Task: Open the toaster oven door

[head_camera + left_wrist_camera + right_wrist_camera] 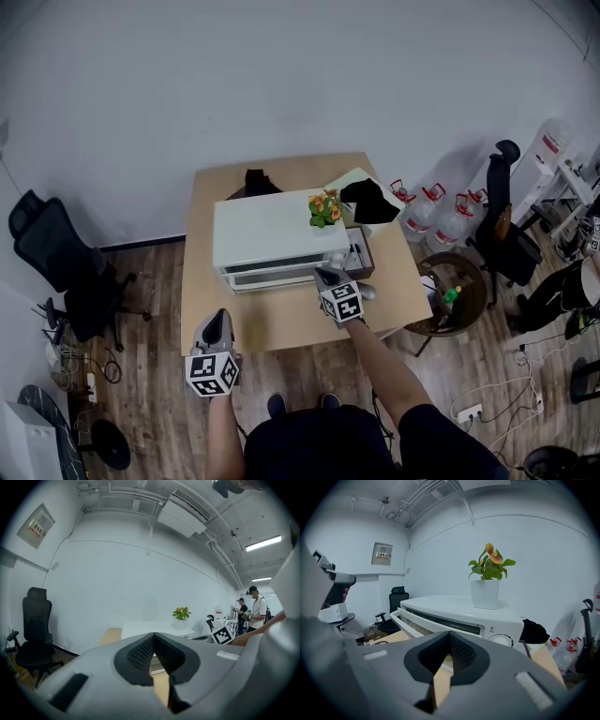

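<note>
The white toaster oven (270,236) stands in the middle of a wooden table (281,323). In the right gripper view its door (436,624) leans a little outward at the top, with the white handle bar (404,623) clear of the body (459,609). My right gripper (328,277) hovers just in front of the oven's lower right corner, jaws shut and empty (450,637). Nearer me, my left gripper (217,328) hangs by the table's front edge, left of the oven, also shut on nothing (153,637).
A potted plant (324,208) sits on the oven's right end. Behind it lies a black cloth (368,201), and an open box (360,251) is beside the oven. Water jugs (441,217), a round side table (457,296) and office chairs (56,258) surround the table.
</note>
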A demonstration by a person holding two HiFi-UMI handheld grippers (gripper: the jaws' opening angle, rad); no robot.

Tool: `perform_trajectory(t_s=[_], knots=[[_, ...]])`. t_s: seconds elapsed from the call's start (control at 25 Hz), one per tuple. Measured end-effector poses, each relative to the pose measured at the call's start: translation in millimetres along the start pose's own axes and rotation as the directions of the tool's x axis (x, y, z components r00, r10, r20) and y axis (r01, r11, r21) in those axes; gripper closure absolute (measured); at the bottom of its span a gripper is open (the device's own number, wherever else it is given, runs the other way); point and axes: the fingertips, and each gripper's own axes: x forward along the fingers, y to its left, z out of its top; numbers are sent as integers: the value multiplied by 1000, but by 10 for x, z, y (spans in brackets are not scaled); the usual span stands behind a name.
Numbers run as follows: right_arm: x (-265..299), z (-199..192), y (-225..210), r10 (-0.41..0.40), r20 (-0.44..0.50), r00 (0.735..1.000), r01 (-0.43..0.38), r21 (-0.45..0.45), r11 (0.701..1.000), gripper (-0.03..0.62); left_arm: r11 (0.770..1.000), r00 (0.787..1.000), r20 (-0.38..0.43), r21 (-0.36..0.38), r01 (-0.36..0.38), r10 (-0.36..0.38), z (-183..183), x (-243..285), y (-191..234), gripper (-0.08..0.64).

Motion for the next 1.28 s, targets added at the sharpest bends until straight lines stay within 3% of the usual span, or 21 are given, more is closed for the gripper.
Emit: perform_trajectory(t_s=[0.32, 0.52, 1.28], knots=[[-54, -55, 42, 0, 10, 1000, 0, 2, 1000, 582, 1000, 1000, 2, -16, 19, -19, -50, 12, -61, 561], [-57, -43, 43, -3, 21, 1000, 3, 11, 1000, 582, 999, 1000, -17, 49, 17, -16, -54, 41, -95, 560], [-143, -130, 92, -8, 35, 999, 8, -10, 1000, 581, 998, 1000, -18, 55, 19, -19, -49, 49, -90, 560]])
